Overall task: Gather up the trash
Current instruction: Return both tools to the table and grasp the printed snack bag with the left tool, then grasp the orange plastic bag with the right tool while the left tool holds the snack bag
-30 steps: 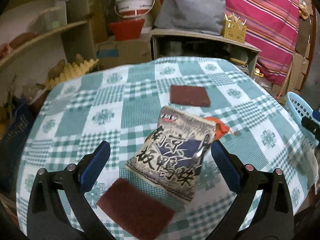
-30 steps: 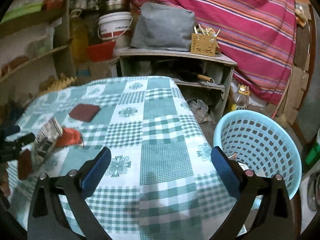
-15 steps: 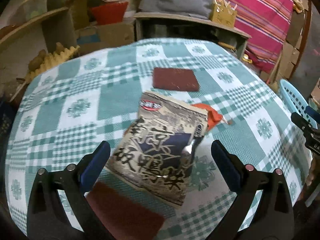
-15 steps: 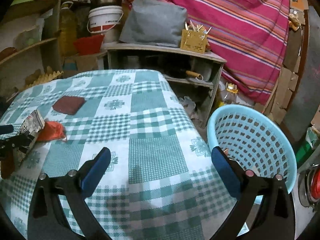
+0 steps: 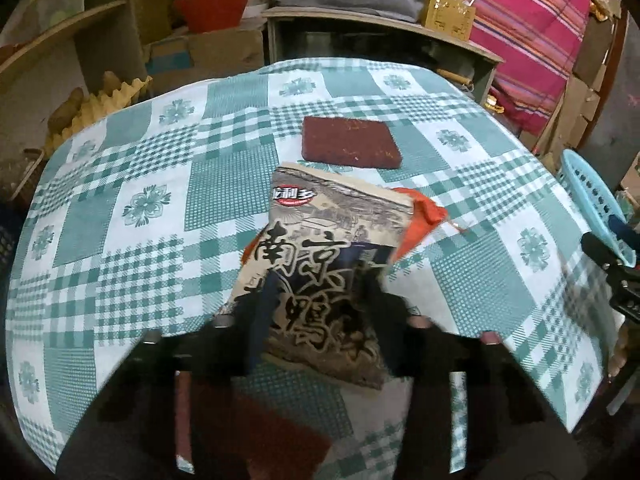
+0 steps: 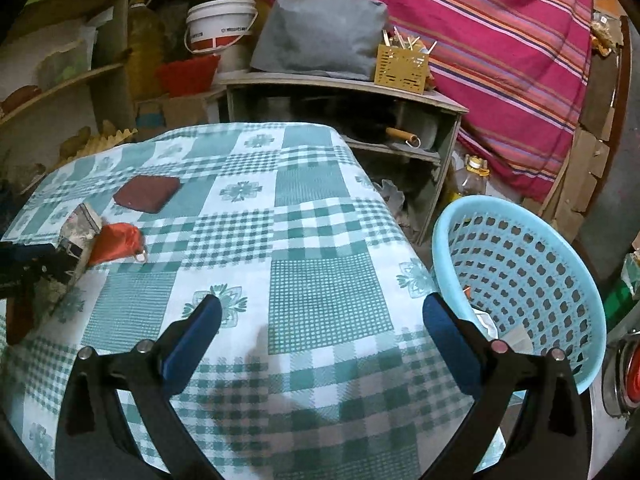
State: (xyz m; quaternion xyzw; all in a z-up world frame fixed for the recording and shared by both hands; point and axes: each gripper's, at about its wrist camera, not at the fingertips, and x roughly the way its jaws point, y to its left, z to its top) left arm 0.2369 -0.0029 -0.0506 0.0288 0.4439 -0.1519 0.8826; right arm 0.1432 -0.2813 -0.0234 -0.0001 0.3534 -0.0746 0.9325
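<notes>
A beige snack bag with black Chinese lettering (image 5: 328, 256) lies on the green checked tablecloth (image 5: 152, 240). My left gripper (image 5: 316, 300) has closed on the bag's near half; its fingers are blurred. An orange wrapper (image 5: 424, 220) lies partly under the bag's right side and shows in the right wrist view (image 6: 118, 242), beside the bag (image 6: 78, 228). My right gripper (image 6: 320, 328) is open and empty over the table's right edge, next to the light blue basket (image 6: 520, 276), which holds a few scraps.
Two dark red scouring pads lie on the cloth, one beyond the bag (image 5: 350, 142) and one near me (image 5: 256, 428). Behind the table stand a grey shelf unit (image 6: 400, 120), a white bucket (image 6: 220, 26) and a striped pink cloth (image 6: 500, 40).
My left gripper moved in over the snack bag and its fingers closed from wide open onto the bag. My right gripper stayed open and shifted slightly toward the basket.
</notes>
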